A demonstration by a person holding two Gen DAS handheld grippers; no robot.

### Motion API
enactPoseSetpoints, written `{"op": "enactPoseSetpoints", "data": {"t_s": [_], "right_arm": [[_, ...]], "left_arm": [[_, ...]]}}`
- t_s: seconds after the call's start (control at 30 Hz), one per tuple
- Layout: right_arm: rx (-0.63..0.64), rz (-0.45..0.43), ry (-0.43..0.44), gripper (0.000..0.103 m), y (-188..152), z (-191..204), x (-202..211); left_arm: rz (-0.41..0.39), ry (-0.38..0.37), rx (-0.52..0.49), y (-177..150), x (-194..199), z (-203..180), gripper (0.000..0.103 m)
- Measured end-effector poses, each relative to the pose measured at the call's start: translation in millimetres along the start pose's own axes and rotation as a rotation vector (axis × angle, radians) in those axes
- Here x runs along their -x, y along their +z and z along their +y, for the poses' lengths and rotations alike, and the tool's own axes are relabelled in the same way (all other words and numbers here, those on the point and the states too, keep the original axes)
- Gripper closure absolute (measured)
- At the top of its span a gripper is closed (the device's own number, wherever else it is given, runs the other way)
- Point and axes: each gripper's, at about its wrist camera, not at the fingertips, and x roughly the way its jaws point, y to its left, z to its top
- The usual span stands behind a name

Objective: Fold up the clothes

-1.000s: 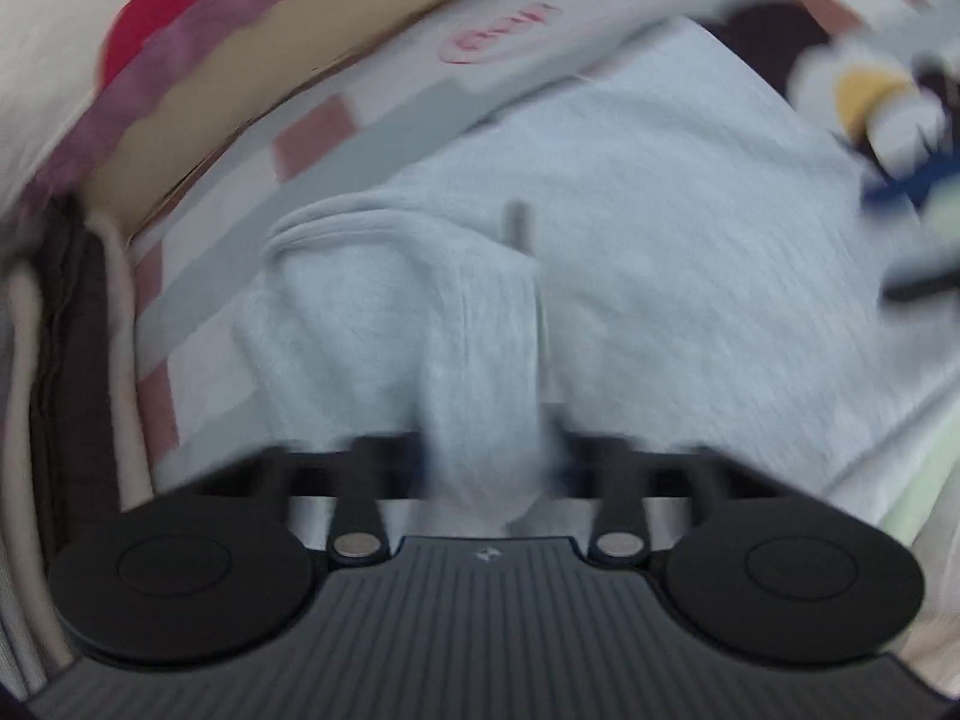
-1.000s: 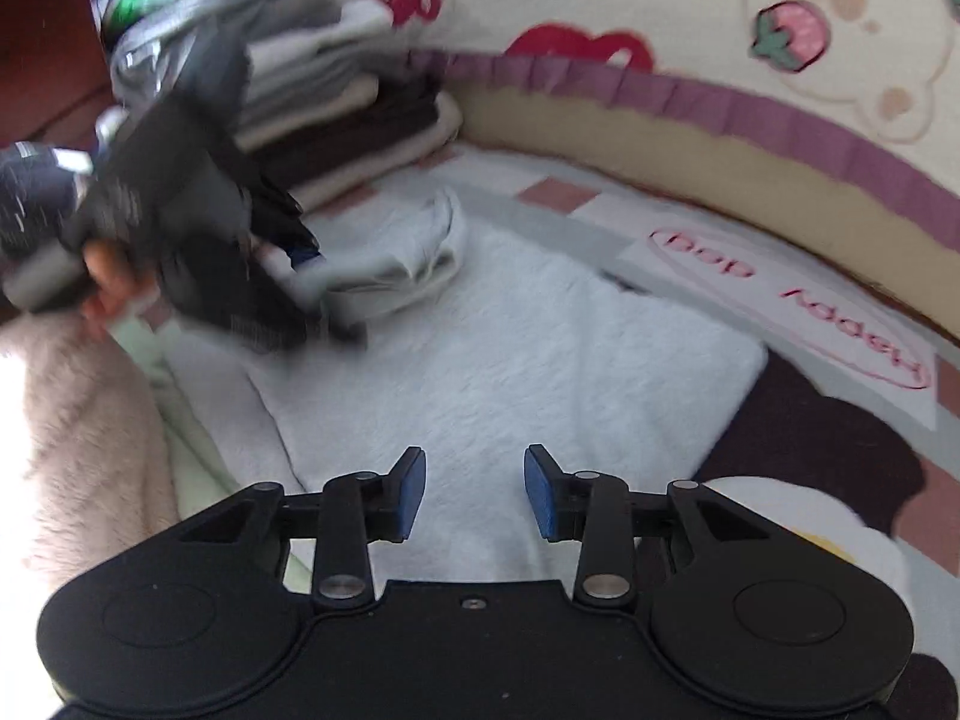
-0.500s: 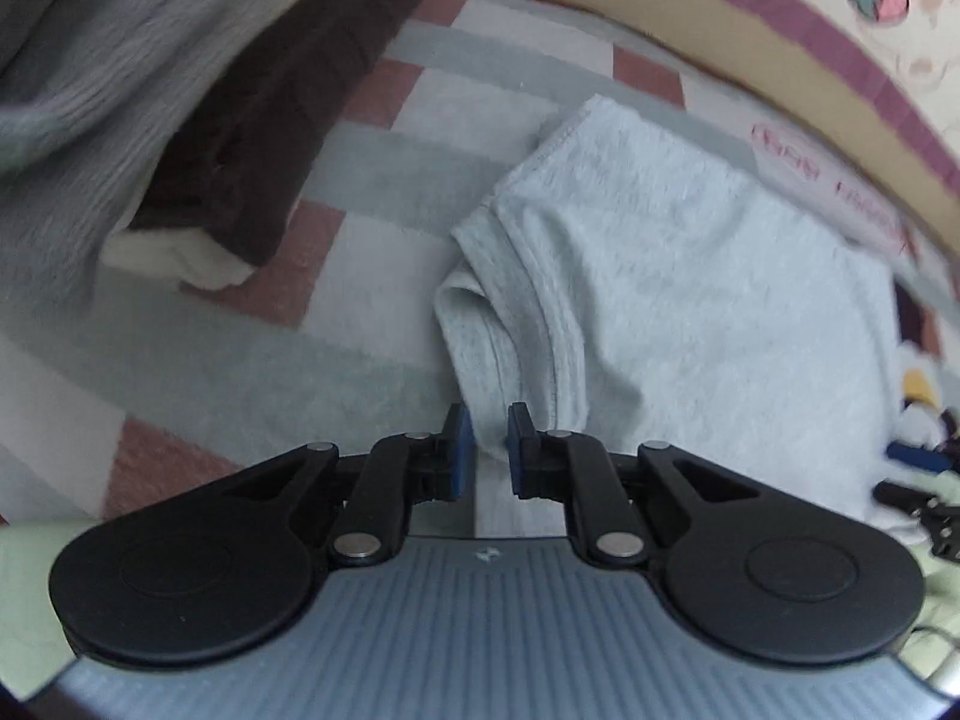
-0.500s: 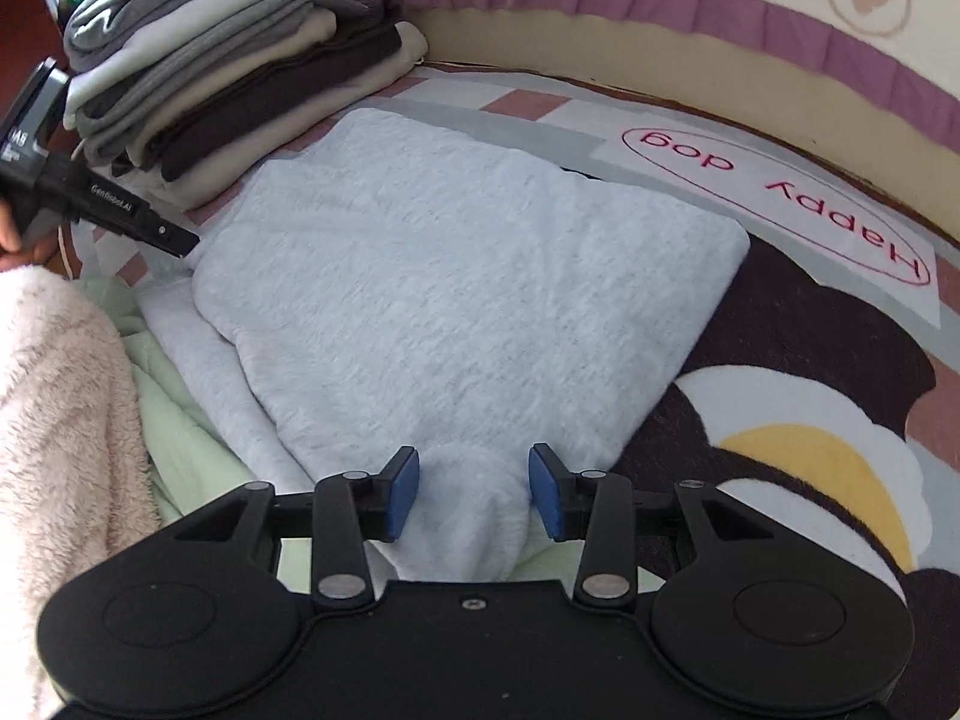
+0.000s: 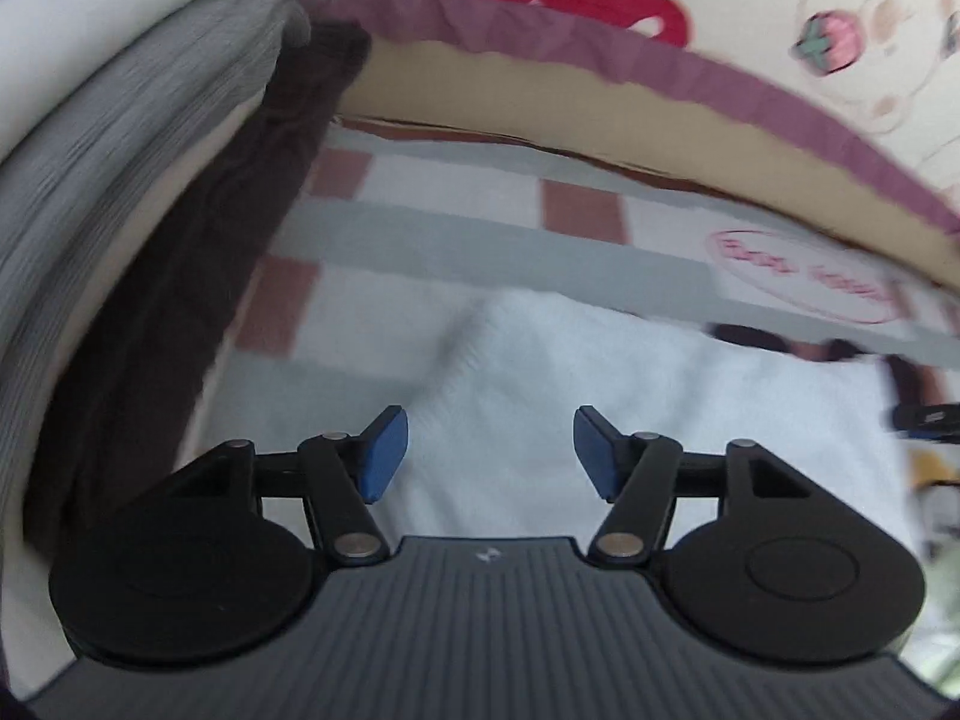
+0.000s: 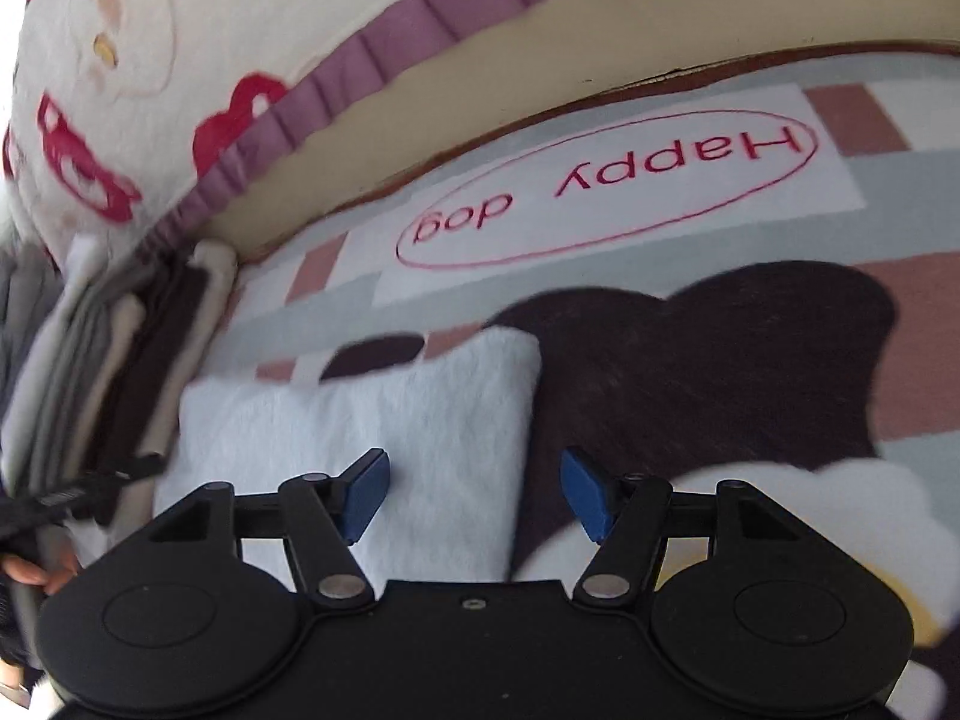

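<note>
Folded pale grey fleece garment [image 6: 372, 402] lying flat on a patterned plush blanket [image 6: 720, 360] reading "Happy dog", stack of folded grey, cream and dark brown clothes [image 5: 150, 252] close at its left, left gripper [image 5: 489, 450] and right gripper [image 6: 474, 495] over the garment, jaws just opened wide, gripping nothing

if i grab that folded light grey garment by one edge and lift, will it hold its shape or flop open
The folded light grey garment looks like soft, fuzzy knit, so it would probably sag and unfold if lifted by one edge. It lies flat on the printed mat, which suggests it is light and limp. Pushed, it would likely bunch up on the mat's fabric surface rather than slide as one piece.
</note>
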Motion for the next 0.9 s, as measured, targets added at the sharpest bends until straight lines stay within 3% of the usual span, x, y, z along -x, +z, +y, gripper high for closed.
{"op": "enactPoseSetpoints", "data": {"t_s": [0.13, 0.2, 0.27, 0.37, 0.4, 0.43, 0.47, 0.5, 0.6, 0.67, 0.77, 0.8, 0.83, 0.87, 0.9], "right_arm": [[0.054, -0.024, 0.06, 0.037, 0.0, 6.6, -13.6], [0.088, -0.019, 0.105, 0.054, -2.1, 9.1, -15.8], [0.113, -0.01, 0.114, 0.064, -1.3, 8.2, -17.9], [0.154, -0.022, 0.137, 0.086, 0.9, 10.6, -14.1], [0.178, -0.036, 0.144, 0.087, 1.3, 14.1, -10.1], [0.202, -0.05, 0.152, 0.088, 1.6, 17.5, -6.2], [0.227, -0.065, 0.158, 0.09, 2.1, 21.9, -1.7], [0.252, -0.084, 0.157, 0.091, 3.7, 29.4, 4.8], [0.342, -0.157, 0.116, 0.092, 15.4, 51.8, 25.8], [0.38, -0.214, 0.071, 0.093, 33.0, 59.5, 40.2], [0.367, -0.287, -0.017, 0.093, 79.2, 51.4, 55.9], [0.355, -0.297, -0.058, 0.088, 94.3, 44.6, 55.7], [0.342, -0.285, -0.119, 0.083, 106.9, 36.6, 51.0], [0.317, -0.264, -0.209, 0.072, 118.8, 26.1, 43.3], [0.295, -0.249, -0.295, 0.072, 128.7, 16.3, 37.0]], "left_arm": [[0.031, -0.063, -0.03, 11.0, -24.9, 5.5, 0.039], [0.063, -0.119, -0.024, 15.5, -37.8, 5.9, 0.034], [0.098, -0.157, 0.011, 15.0, -51.0, 6.9, 0.031], [0.088, -0.198, 0.067, 13.0, -63.6, 9.9, 0.021], [0.073, -0.203, 0.074, 12.5, -64.1, 9.6, 0.026], [0.067, -0.2, 0.057, 13.1, -63.2, 7.4, 0.065], [0.065, -0.211, 0.018, 13.9, -60.0, 3.1, 0.09], [0.045, -0.21, -0.003, 14.5, -53.9, -2.9, 0.091], [-0.04, -0.135, -0.141, 21.0, -30.7, -32.0, 0.091], [-0.126, -0.146, -0.143, 36.1, -14.5, -45.2, 0.091], [-0.172, -0.233, 0.027, 70.2, -13.8, -47.3, 0.089], [-0.175, -0.248, 0.113, 79.8, -20.2, -48.1, 0.076], [-0.159, -0.227, 0.207, 85.0, -34.2, -50.7, 0.052], [-0.144, -0.19, 0.283, 88.9, -47.7, -54.4, 0.048], [-0.131, -0.107, 0.293, 88.5, -59.2, -61.6, 0.05]]}}
